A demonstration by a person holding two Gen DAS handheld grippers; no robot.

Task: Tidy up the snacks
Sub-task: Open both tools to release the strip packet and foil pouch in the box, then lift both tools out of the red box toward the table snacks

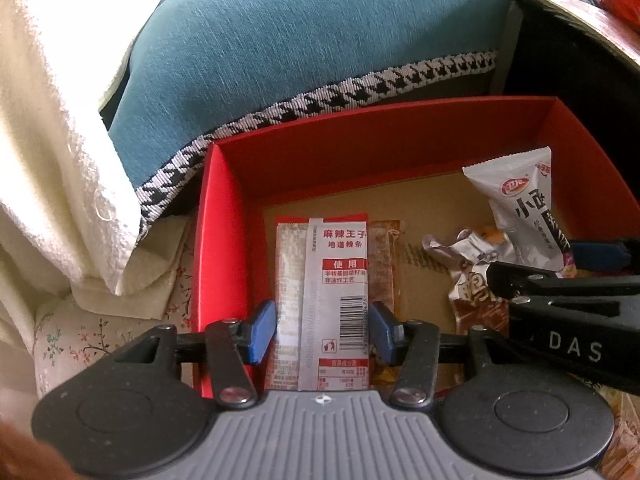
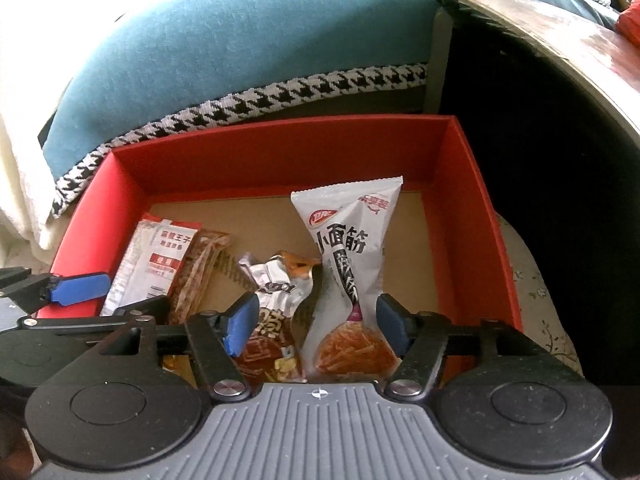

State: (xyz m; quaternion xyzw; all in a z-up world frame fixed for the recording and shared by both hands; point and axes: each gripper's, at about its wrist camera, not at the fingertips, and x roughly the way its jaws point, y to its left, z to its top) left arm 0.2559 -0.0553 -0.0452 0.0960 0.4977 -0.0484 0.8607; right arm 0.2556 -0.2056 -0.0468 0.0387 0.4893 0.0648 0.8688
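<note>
A red box with a cardboard floor holds several snack packets; it also shows in the right wrist view. My left gripper sits with its blue pads on both sides of a red-and-white spicy strip packet lying in the box's left part; the pads touch its edges. My right gripper is open over a white gluten snack bag and a crumpled silver-brown wrapper. The right gripper's black body shows at the right of the left wrist view.
A teal cushion with houndstooth trim lies behind the box. A cream blanket lies left. A wooden table edge and dark space under it are at the right. Floral fabric is under the box.
</note>
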